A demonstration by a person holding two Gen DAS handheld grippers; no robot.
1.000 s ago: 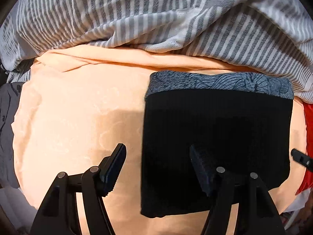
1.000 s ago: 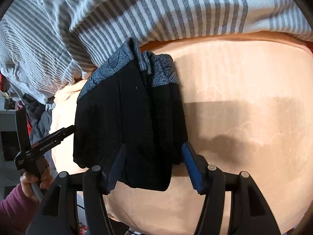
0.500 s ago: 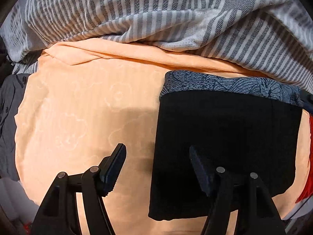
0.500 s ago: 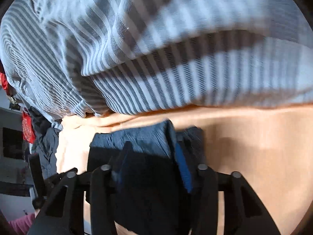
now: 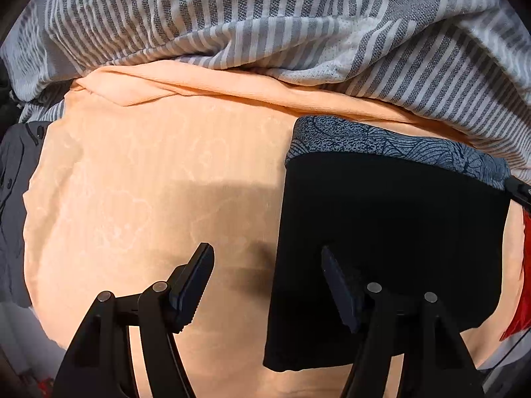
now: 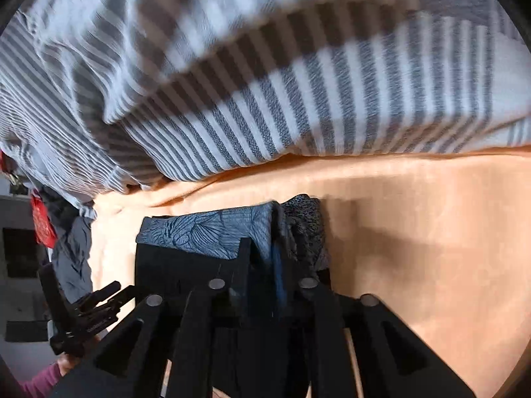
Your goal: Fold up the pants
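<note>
pants (image 5: 391, 238) already a compact folded rectangle on the orange sheet (image 5: 149, 199), patterned waistband toward the striped blanket (image 5: 265, 16); looks near done. Left tool (image 5: 267, 282) spread, empty; right tool (image 6: 262, 265) pinching the waistband edge, maybe final tidy

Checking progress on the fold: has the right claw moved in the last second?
Yes. The right claw went forward over the pants toward the striped blanket, closing on the waistband.

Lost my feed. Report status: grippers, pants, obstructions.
Left gripper open, hovering over the pants' left edge. Right gripper shut on the pants near the patterned waistband. Striped blanket bunched just beyond.
</note>
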